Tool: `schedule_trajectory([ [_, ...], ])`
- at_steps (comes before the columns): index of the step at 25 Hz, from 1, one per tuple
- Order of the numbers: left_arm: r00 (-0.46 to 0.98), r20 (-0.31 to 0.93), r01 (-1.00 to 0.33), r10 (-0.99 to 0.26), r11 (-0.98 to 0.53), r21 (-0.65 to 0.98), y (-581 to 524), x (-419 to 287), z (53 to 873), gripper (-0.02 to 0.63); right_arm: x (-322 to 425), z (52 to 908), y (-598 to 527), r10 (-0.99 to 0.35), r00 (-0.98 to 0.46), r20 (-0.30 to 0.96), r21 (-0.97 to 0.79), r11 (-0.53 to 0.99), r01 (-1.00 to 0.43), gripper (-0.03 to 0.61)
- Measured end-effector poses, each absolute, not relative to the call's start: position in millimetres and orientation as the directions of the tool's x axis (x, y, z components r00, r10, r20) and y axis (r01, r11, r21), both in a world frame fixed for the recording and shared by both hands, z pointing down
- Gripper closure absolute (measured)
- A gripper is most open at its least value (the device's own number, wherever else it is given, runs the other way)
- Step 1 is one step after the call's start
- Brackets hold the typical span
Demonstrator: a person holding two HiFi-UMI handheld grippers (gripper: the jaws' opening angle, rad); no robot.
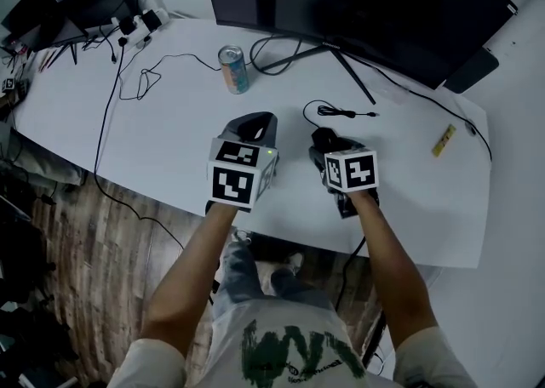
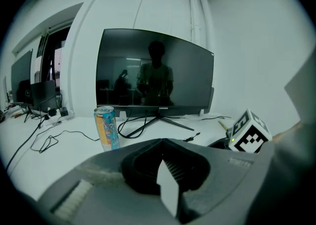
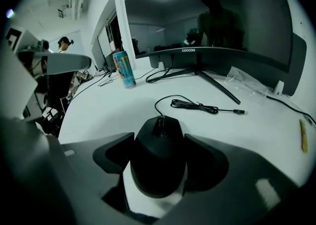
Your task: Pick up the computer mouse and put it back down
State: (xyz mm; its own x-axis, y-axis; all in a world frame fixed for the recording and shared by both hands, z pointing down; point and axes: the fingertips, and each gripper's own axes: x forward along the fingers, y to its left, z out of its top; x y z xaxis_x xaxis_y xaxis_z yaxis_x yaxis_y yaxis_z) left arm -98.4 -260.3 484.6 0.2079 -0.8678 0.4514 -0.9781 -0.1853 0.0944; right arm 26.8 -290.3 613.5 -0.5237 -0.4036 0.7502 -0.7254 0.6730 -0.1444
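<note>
- the right gripper (image 3: 158,137) pinches the computer mouse (image 3: 158,162) by its flanks, low at the table (image 3: 98,110).
- set it flat before spreading the jaws.
- the left gripper (image 2: 163,142) is pressed together, empty.

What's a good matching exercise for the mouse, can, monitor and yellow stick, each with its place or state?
Things:
1 mouse
2 can
3 monitor
4 yellow stick

Places or states:
A upright, colourful
B screen dark
C between the jaws of the right gripper
D lying near the right edge of the table

Pairs: 1-C, 2-A, 3-B, 4-D
</note>
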Motion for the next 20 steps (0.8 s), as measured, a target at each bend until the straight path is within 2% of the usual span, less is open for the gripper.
schedule_trajectory([
  [10,0.23,0.443,-0.973,-0.866,-0.214,0.086,-273,-89,473,0.611,31,603,-295,-0.417,-0.533,0.737,-0.152,0.665,-0.731,0.253],
  [20,0.263,0.392,-0.964,-0.882,-0.254,0.074,-291,-85,433,0.611,41,538,-313,-0.5,-0.563,0.658,-0.169,0.63,-0.758,0.255],
])
